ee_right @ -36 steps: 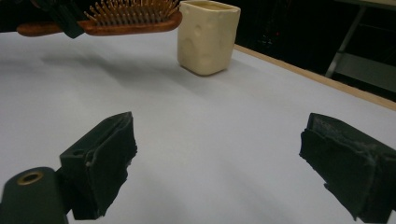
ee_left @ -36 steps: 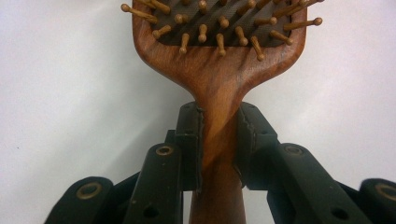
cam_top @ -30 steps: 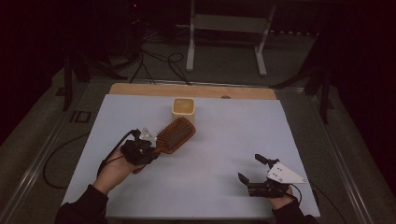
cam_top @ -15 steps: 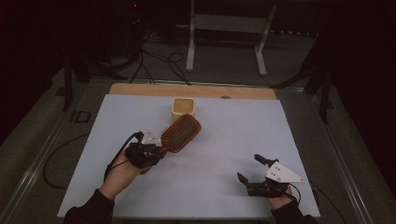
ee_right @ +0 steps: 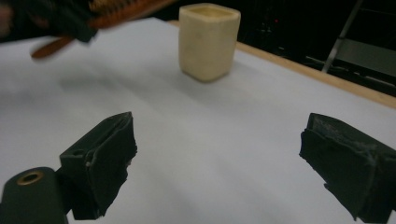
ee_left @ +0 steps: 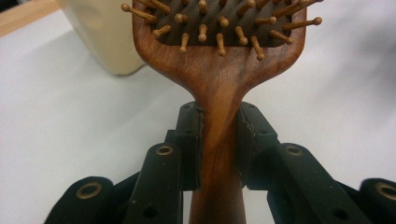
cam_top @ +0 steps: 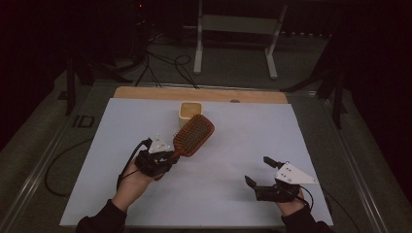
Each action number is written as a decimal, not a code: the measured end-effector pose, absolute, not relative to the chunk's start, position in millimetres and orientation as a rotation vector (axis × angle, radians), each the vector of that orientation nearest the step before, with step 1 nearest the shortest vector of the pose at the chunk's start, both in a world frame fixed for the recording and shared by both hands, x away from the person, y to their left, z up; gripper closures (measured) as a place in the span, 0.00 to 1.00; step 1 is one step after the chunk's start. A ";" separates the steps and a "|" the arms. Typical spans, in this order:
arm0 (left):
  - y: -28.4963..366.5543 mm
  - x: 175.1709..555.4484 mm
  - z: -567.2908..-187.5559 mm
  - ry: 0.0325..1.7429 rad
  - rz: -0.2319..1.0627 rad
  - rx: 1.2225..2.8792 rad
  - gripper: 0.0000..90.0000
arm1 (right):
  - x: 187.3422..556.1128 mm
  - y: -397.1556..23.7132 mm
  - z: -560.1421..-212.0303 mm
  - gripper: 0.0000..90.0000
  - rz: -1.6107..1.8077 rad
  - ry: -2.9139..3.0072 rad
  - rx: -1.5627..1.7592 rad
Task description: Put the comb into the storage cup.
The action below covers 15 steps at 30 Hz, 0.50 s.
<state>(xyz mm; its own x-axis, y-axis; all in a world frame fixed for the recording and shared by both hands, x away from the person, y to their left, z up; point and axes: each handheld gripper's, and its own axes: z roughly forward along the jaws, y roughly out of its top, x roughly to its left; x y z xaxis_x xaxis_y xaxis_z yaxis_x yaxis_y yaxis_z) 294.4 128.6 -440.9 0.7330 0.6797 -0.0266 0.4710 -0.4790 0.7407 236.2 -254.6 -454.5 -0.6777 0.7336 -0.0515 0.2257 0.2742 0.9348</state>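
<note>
A wooden hairbrush [cam_top: 195,135] is clamped by its handle between the fingers of the left gripper [cam_top: 163,156], its bristled head raised off the white counter [cam_top: 233,145] and tilted toward the cream cup [cam_top: 190,109], just in front of it. The right gripper [cam_top: 258,171] hovers well apart from the cup, near the counter's front edge, its fingers [ee_right: 100,161] spread wide and holding nothing.

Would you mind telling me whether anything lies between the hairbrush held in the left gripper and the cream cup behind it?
Nothing visible does. The hairbrush, clamped by its handle in the left gripper, points at the cream cup, with only bare white table around them.
</note>
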 end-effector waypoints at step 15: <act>125.8 281.9 -450.7 0.836 0.382 2.086 0.81 | 269.1 -209.5 -388.8 0.11 1.506 2.079 0.780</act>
